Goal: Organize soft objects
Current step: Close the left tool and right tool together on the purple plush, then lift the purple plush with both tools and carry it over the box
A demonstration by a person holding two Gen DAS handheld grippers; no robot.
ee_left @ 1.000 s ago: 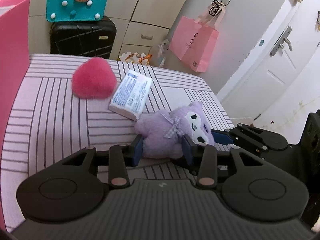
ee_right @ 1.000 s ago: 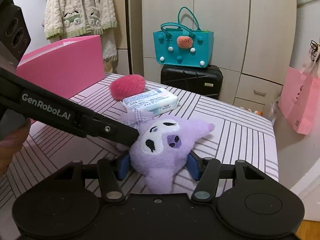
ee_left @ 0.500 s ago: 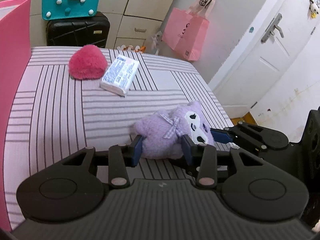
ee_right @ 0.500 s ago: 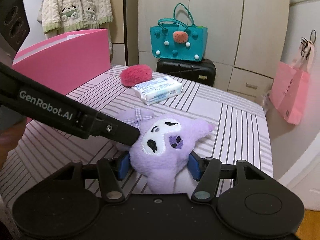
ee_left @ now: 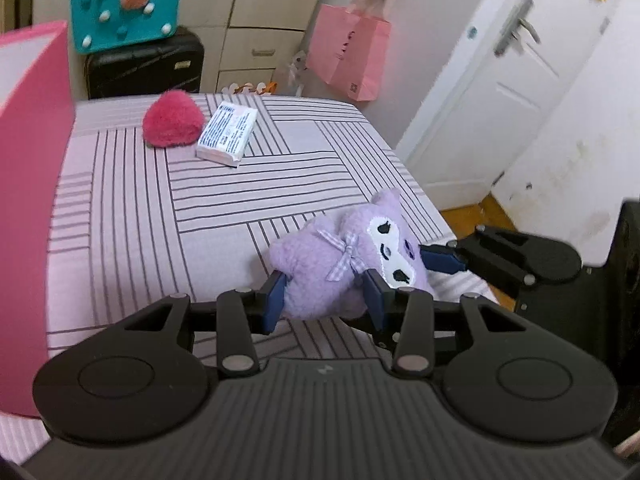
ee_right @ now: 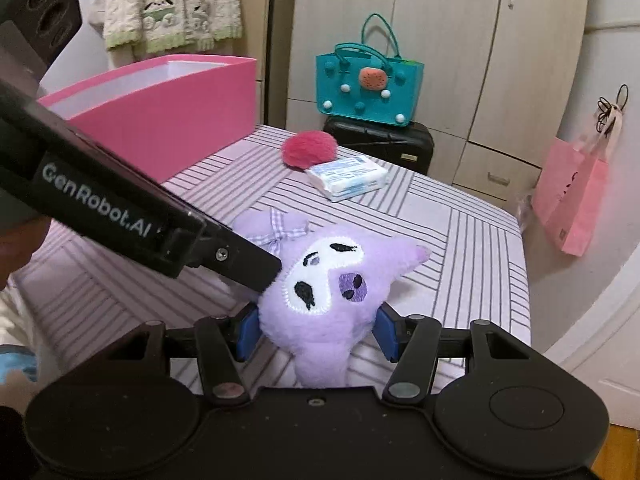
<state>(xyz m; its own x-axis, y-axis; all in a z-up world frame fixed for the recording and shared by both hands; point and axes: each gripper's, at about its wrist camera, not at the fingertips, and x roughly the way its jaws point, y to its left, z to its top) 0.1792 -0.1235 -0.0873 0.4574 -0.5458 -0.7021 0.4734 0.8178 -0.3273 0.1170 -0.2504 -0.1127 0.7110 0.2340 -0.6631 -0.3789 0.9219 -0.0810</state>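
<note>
Left wrist view: the left gripper [ee_left: 324, 294] has its jaws pinching the body of the purple plush toy with a white face and gingham bow [ee_left: 344, 260], above the near right corner of the striped lilac bed [ee_left: 132, 216]. The right gripper [ee_left: 440, 261] touches the toy's head. A fuzzy pink-red plush [ee_left: 173, 125] lies just beside a white tissue pack [ee_left: 227, 135].

Right wrist view: the right gripper [ee_right: 316, 332] has its jaws pinching the toy's head [ee_right: 336, 288]. An open pink box [ee_right: 168, 108] stands at far left.

Both grippers clamped, meeting at an angle.
Left gripper [ee_left: 326, 298] pinched on the purple plush [ee_left: 344, 264] body; right gripper [ee_right: 316, 330] squeezing its head, blue pads [ee_right: 387, 332] pressed into either side.
</note>
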